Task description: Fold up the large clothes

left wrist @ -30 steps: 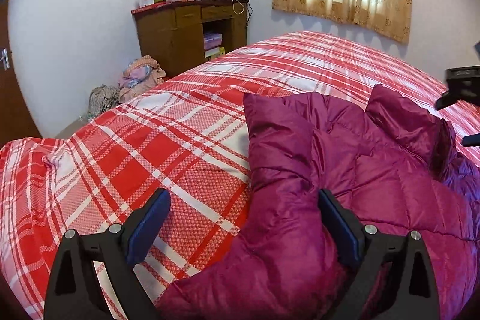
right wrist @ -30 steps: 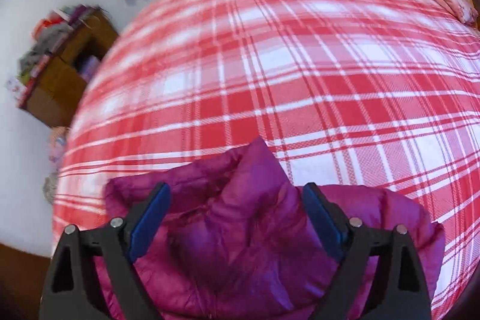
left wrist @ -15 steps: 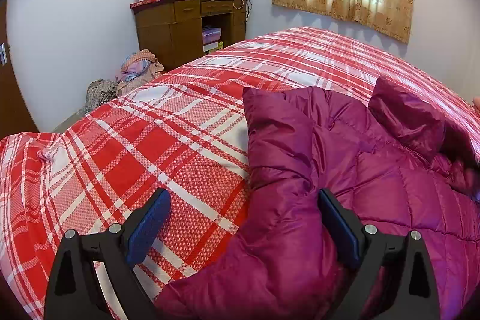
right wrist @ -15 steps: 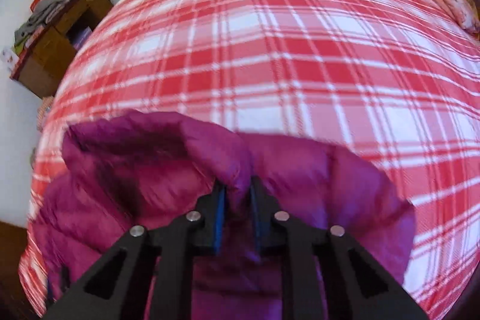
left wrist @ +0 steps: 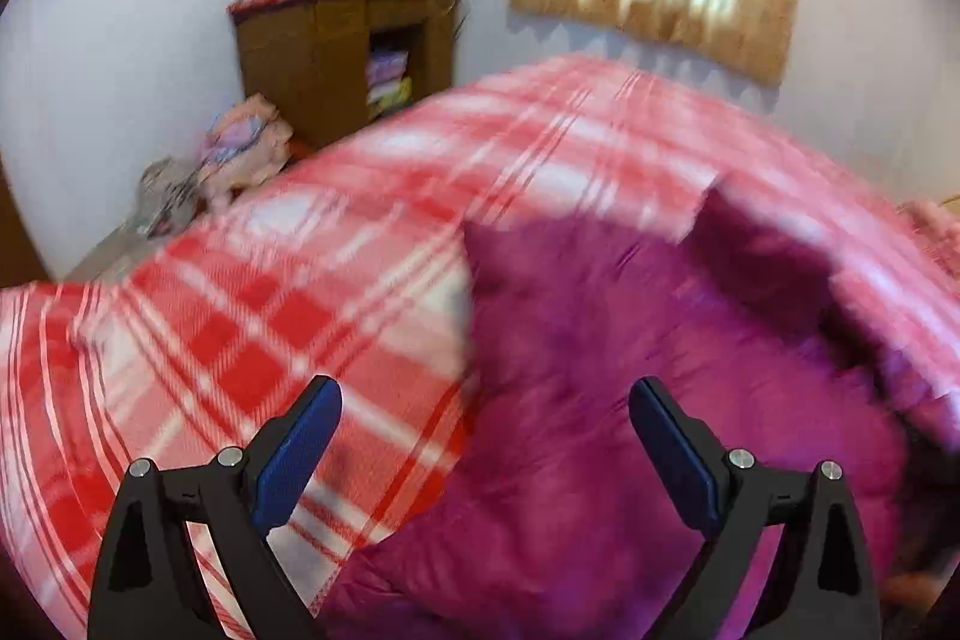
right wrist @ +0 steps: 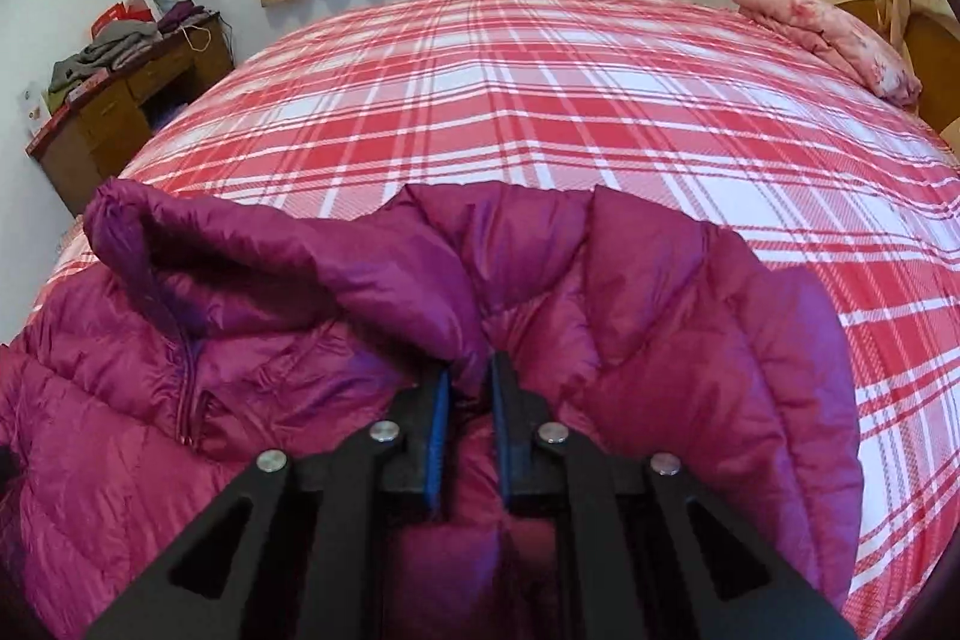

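Right gripper [right wrist: 467, 376] fingers pinch our purple jacket [right wrist: 660, 340] fold on the bed [right wrist: 540, 100]; left gripper [left wrist: 485, 412] fingers spread wide, gripping nothing

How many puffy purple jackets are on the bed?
1. The puffy magenta quilted jacket lies on the near side of the red-and-white plaid bed cover. The right gripper pinches a fold of it, and the open left gripper hangs above its other part.

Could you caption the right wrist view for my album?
Right gripper shut on a purple jacket lying on a plaid bed.
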